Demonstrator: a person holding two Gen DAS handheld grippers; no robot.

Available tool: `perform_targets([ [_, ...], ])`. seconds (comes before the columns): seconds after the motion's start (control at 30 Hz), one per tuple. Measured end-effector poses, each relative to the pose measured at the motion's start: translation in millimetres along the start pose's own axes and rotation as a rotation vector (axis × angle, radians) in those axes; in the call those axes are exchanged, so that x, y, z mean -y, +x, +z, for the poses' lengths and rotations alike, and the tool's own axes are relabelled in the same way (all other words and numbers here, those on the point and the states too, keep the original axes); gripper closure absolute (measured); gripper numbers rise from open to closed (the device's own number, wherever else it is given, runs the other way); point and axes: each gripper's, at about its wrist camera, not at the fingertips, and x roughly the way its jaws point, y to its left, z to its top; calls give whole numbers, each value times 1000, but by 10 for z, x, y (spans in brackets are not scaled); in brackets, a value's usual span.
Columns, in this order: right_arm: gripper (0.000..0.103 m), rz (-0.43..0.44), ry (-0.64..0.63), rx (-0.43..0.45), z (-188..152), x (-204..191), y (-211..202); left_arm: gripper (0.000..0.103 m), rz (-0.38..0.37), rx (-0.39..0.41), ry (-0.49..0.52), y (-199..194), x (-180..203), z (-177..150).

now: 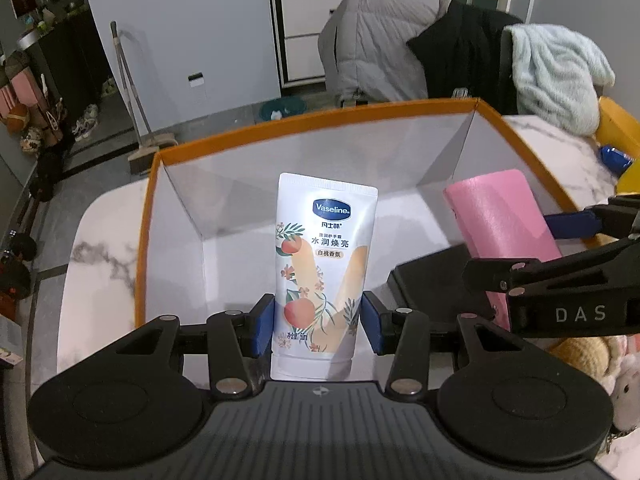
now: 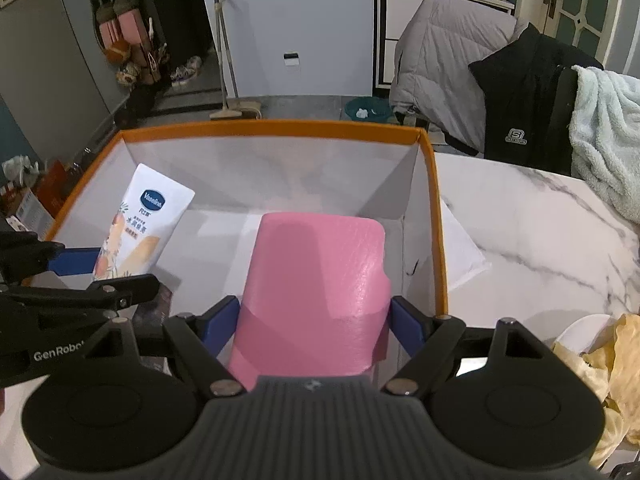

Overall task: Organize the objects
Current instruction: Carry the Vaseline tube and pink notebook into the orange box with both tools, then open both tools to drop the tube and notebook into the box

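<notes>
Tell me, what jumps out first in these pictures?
Two bright things held over a white box with an orange rim: the left tongs clamp a white Vaseline tube upright, and the right tongs clamp a pink case beside it. The box sits on a marble table.

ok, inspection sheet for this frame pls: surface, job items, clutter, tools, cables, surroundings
Surface: white marble-pattern table, carrying an orange-rimmed white box.
Job's things: Vaseline tube and pink roll, both held over the open box; a dark flat item lies inside it.
Clutter: yellow cloth and white sheet on the table; plush toys at the edge.
Grippers: left tool shut on the tube; right tool shut on the pink roll.
Cables: nothing seen.
Surroundings: grey jacket, black jacket, light blue blanket on chairs; broom against the wall.
</notes>
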Motion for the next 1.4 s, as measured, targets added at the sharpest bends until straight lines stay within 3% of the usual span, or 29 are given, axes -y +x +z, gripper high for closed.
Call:
perform_targets([
  [0.47, 20, -49, -98, -14, -80, -216, 115, 49, 16, -46, -7, 111, -41, -99],
  [1.0, 20, -8, 7, 39, 0, -117, -70, 47, 34, -1, -7, -57, -62, -14],
  [1.13, 20, -5, 11, 49, 1, -107, -113, 47, 70, 20, 13, -127, -88, 42],
  [1.27, 20, 6, 14, 51, -15, -105, -146, 48, 179, 103, -17, -235, -213, 93],
  [1.4, 20, 9, 10, 50, -17, -91, -150, 49, 167, 138, -94, -302, -357, 117],
])
